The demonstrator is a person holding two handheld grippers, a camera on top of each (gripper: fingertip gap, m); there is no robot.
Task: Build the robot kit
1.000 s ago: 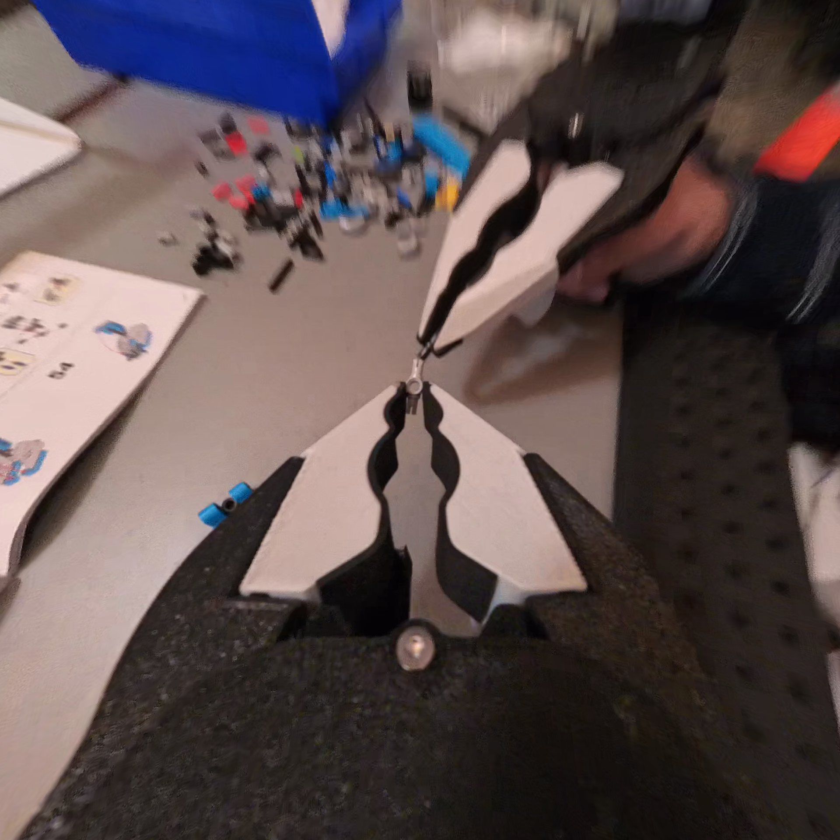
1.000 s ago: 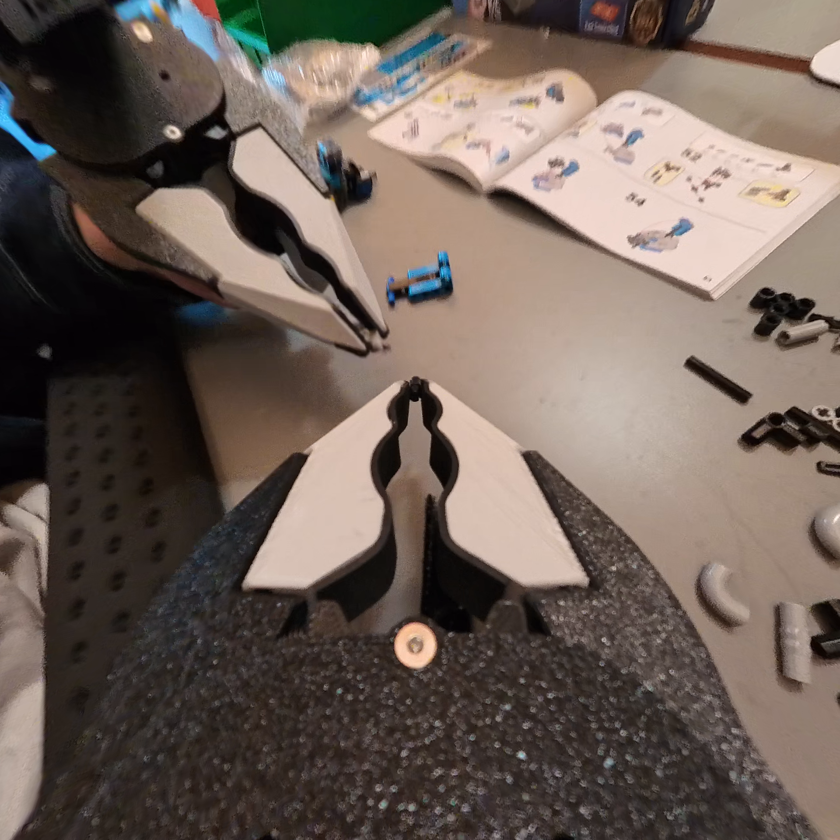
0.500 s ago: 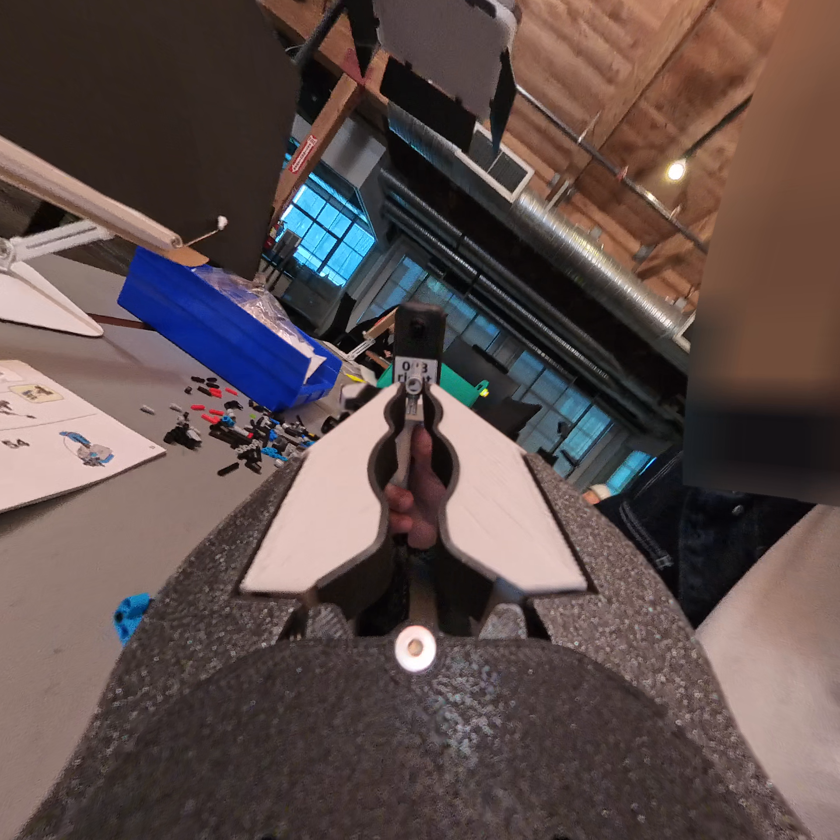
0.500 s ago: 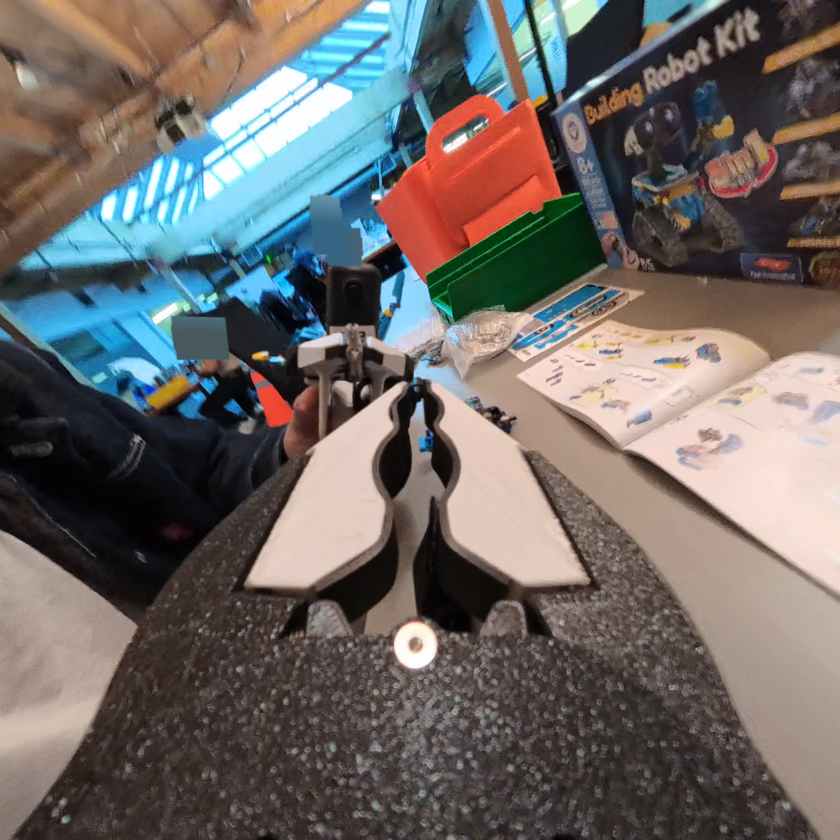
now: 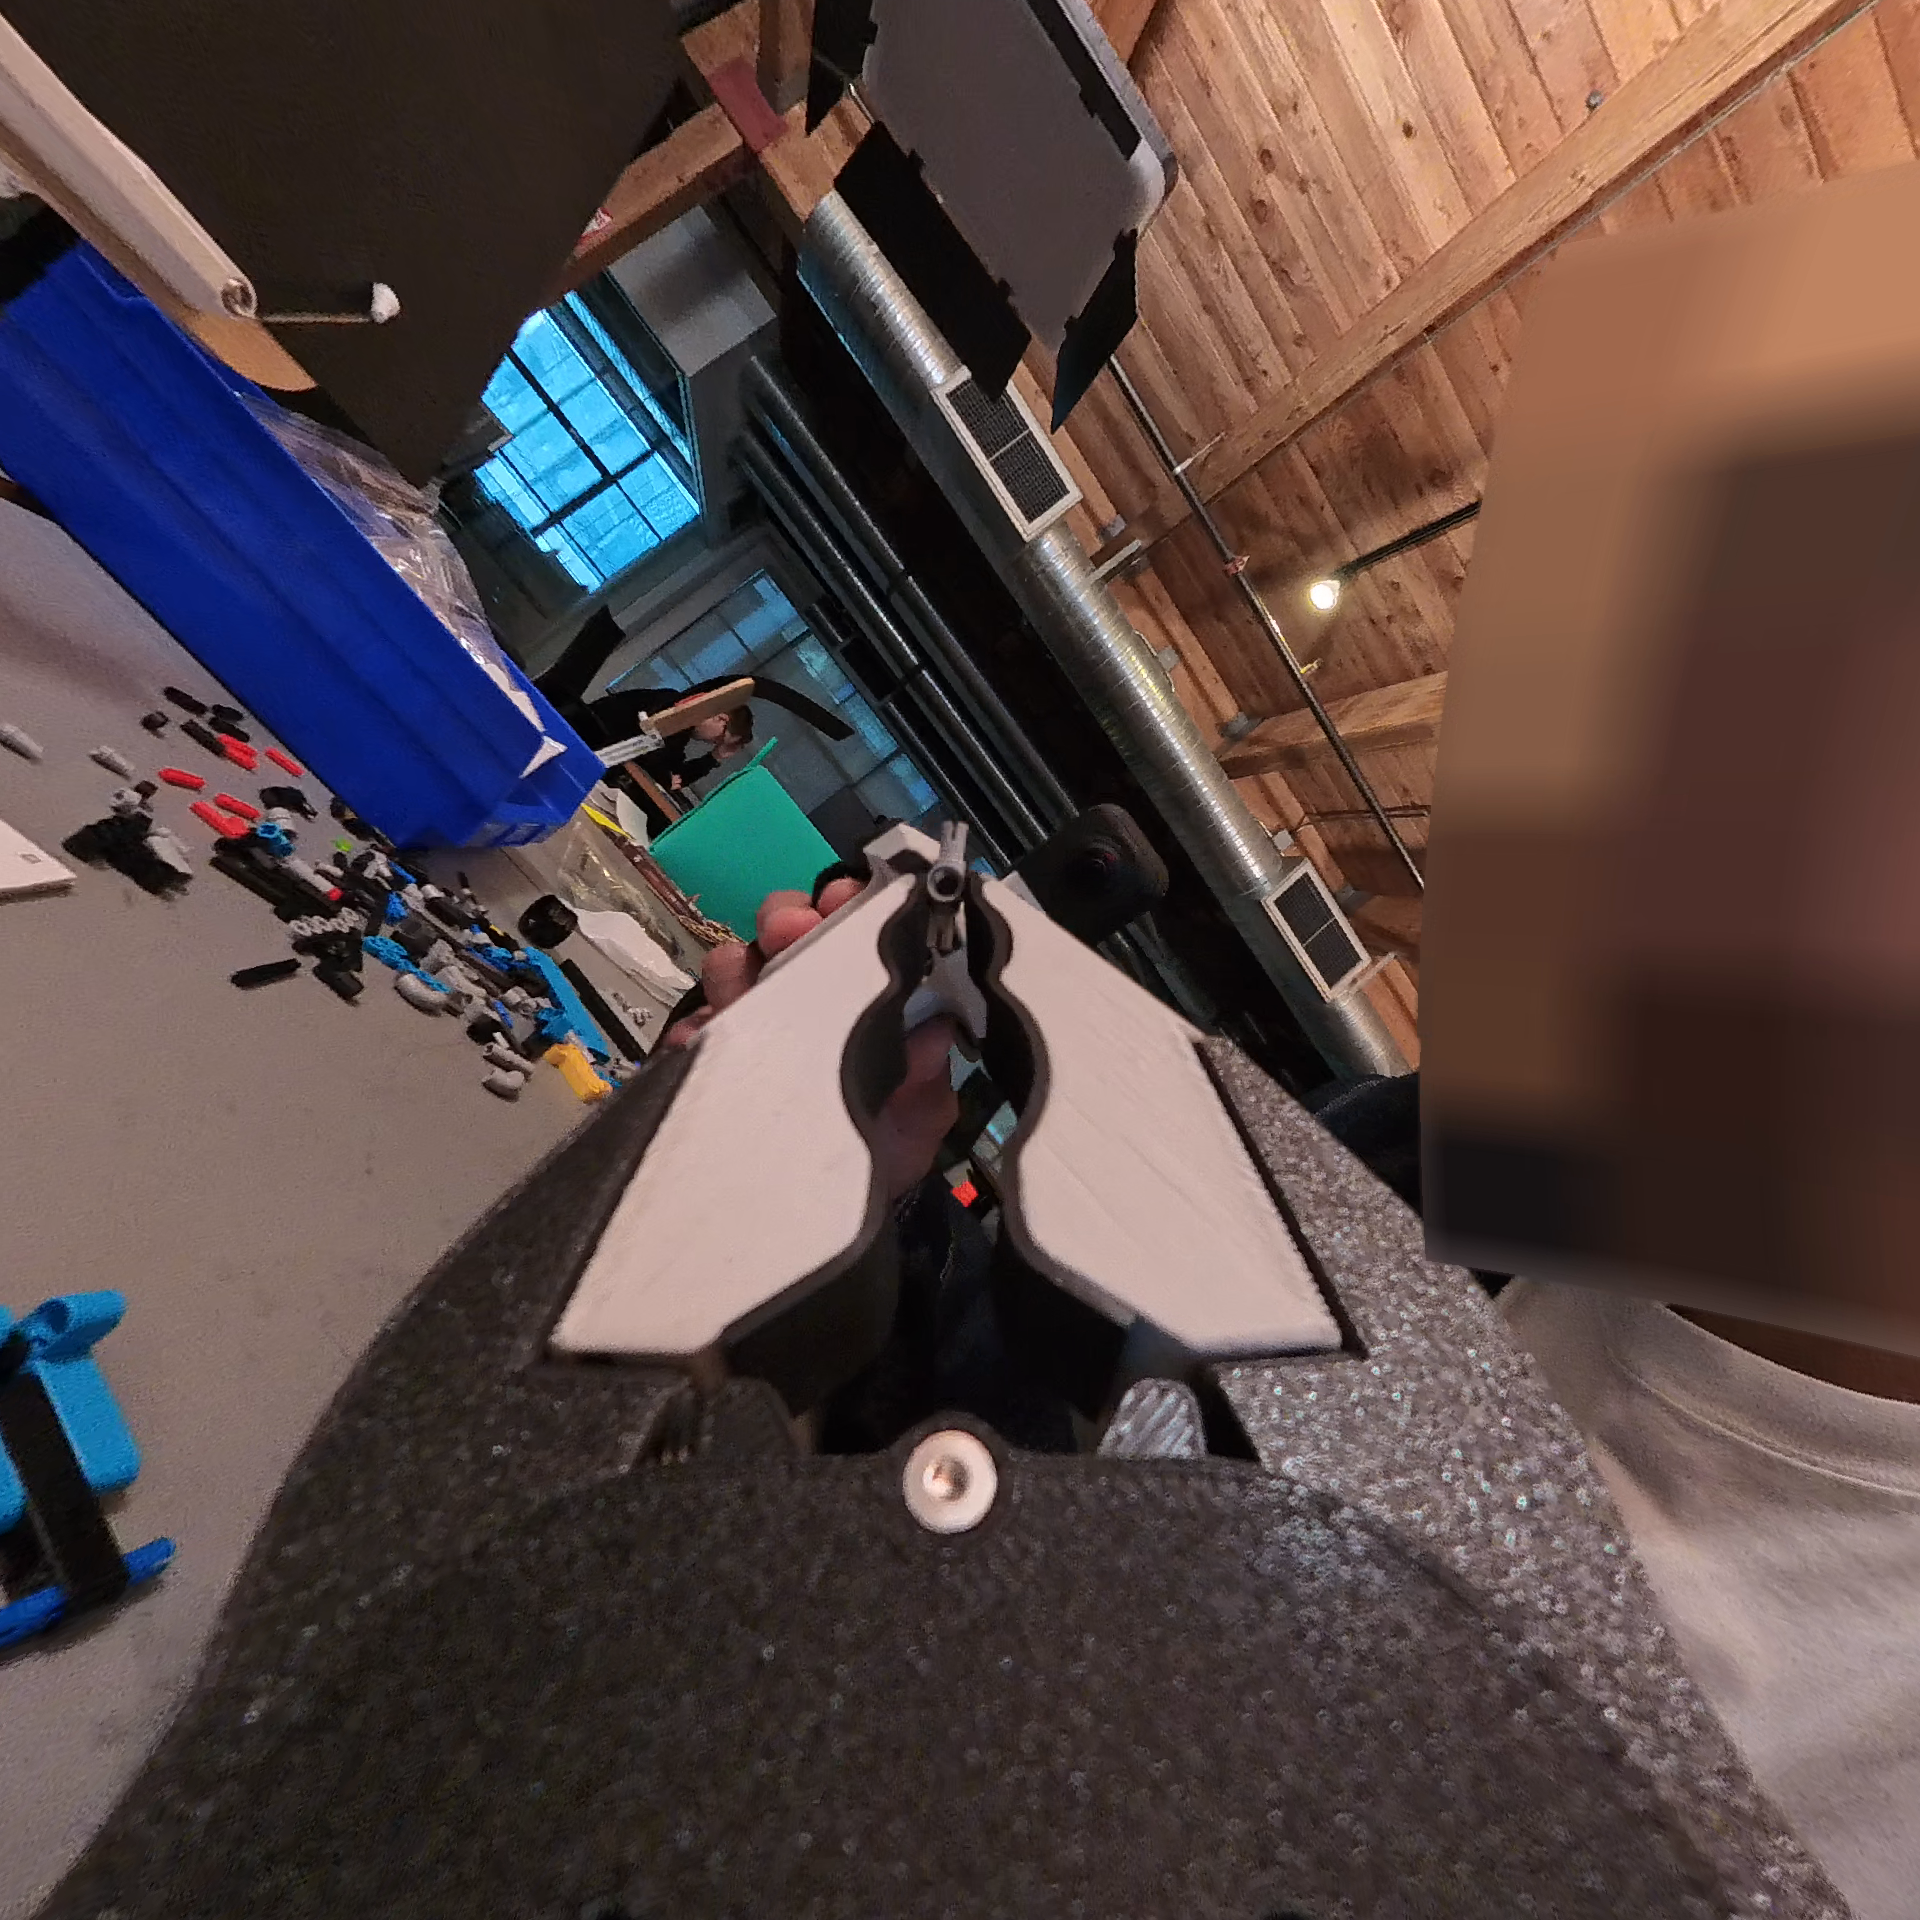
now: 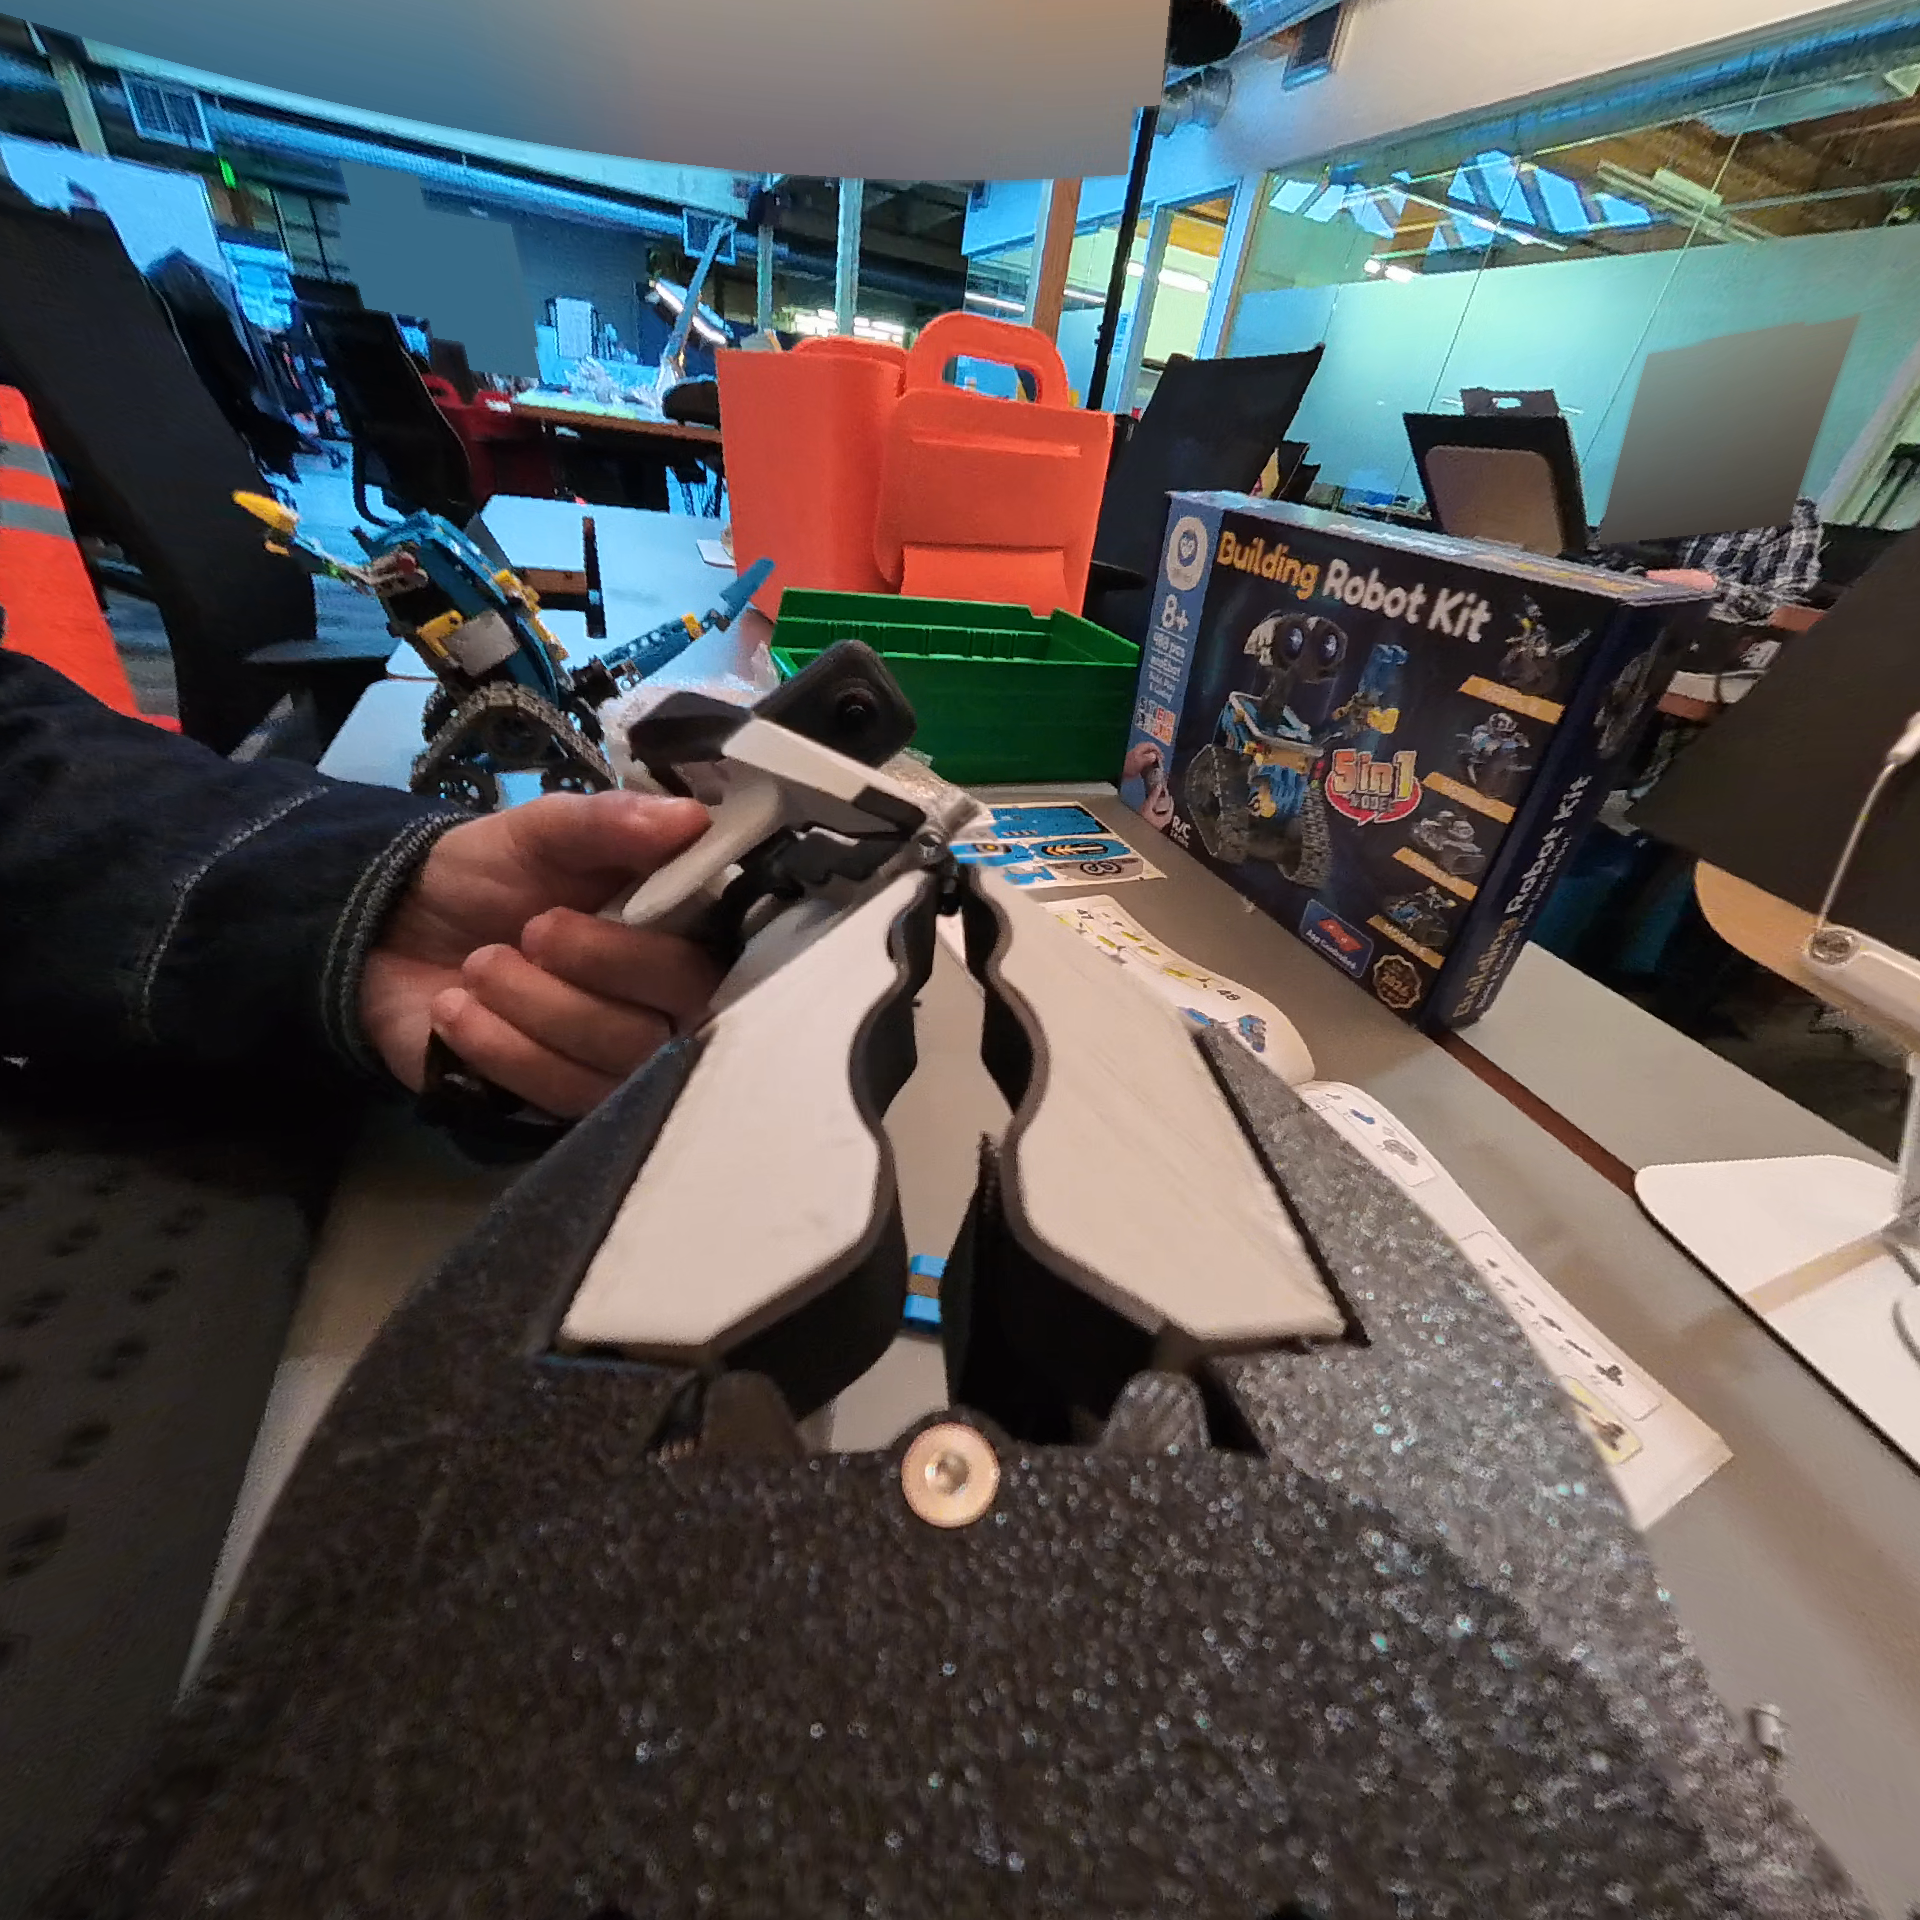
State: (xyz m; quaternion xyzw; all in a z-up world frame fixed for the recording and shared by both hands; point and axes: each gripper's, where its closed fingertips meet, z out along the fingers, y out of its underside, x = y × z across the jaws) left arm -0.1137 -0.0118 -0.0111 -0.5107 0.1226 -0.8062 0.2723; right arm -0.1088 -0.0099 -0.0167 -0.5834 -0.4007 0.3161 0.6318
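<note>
- Up off the tabletop (image 5: 208,1143), the left gripper (image 5: 948,894) pinches a small grey pin (image 5: 945,883) at its fingertips, jaws closed on it, the pin's end poking out past the tips.
- Right gripper (image 6: 951,894) has its tips nearly together; whether they clamp anything I cannot tell.
- Both grippers meet tip to tip in the air, each held by a hand (image 6: 520,935).
- Loose building pieces (image 5: 343,914) lie scattered beside a blue bin (image 5: 260,582).
- Behind: kit box (image 6: 1382,727), green tray (image 6: 966,665), orange bag (image 6: 904,468), open instruction booklet (image 6: 1455,1247).
</note>
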